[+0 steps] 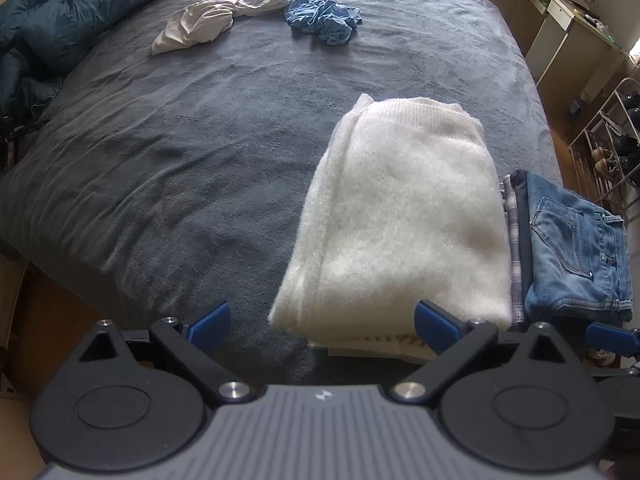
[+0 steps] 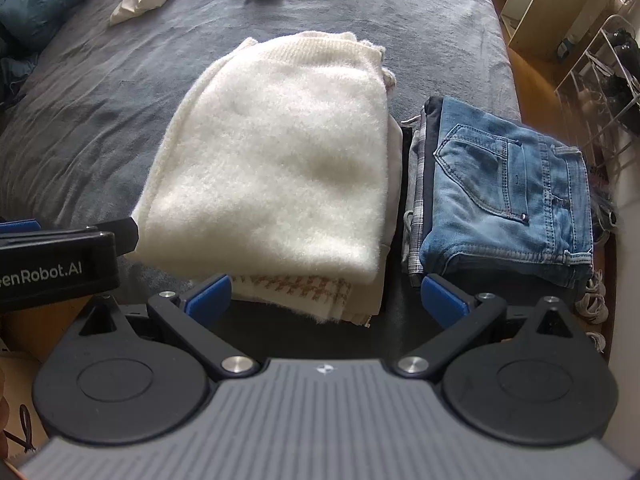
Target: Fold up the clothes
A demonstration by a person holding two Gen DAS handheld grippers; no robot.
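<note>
Both wrist views near, facing bed (image 1: 180, 152), sharing white sweater (image 2: 280, 152)

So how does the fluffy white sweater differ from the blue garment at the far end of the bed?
The fluffy white sweater is folded flat on a stack; the blue garment lies crumpled. The sweater is near, the blue one far. Both rest on the grey bed.

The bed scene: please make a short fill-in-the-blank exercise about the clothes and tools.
1. The white sweater lies ____ on a stack.
2. Right of it, the top of the other stack is blue ____.
3. Both tools, left and right, are ____.
4. Far away, the blue garment is ____.

Missing: folded; jeans; open; crumpled
</note>
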